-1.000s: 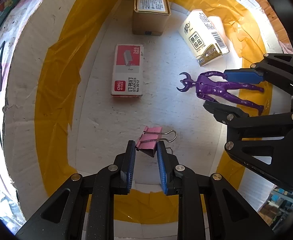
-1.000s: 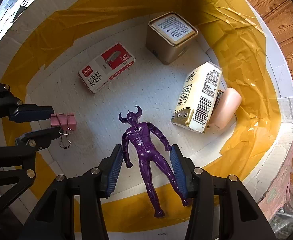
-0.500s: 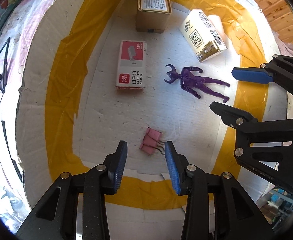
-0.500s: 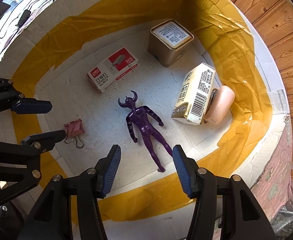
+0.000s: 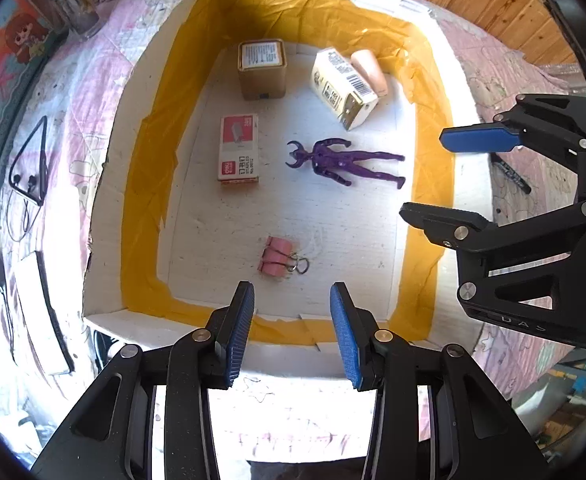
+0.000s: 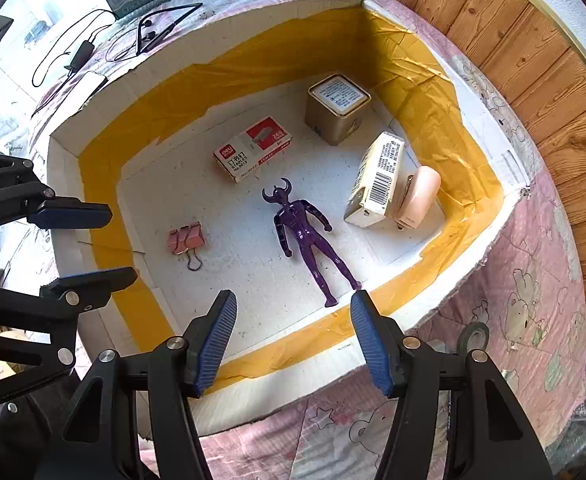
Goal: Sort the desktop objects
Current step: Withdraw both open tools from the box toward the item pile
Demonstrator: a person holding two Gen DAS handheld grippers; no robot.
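1. Both grippers have come up out of the big white foam box with yellow tape on its walls [image 5: 145, 168], and they look down into it from higher than before.
2. Before, the left gripper [image 5: 292, 332] pinched the small pink metal binder clip [image 5: 278, 256]; it has let go, and the clip lies flat on the box floor.
3. The left gripper's blue pads [image 5: 240, 332] stand apart with nothing between them. They hang over the near wall of the box.
4. Before, the purple plastic toy man with horns [image 5: 343, 162] lay between the right gripper's pads; the right gripper [image 6: 293, 340] has just been opening wider, and its jaws are empty.
5. The toy man lies flat on his back near the middle of the box floor, well apart from the clip.
6. A red and white cardboard box of staples [image 6: 253, 148] lies flat just past the toy man's horns.
7. A gold square tin with a white label on top [image 6: 337, 106] stands near the far corner of the foam box.
8. A cream paper pack with a bar code [image 6: 377, 180] leans on a peach plastic stapler [image 6: 419, 196] by the foam box's side wall.
9. The foam box sits on a pink cloth with bears on it [image 6: 533, 320].
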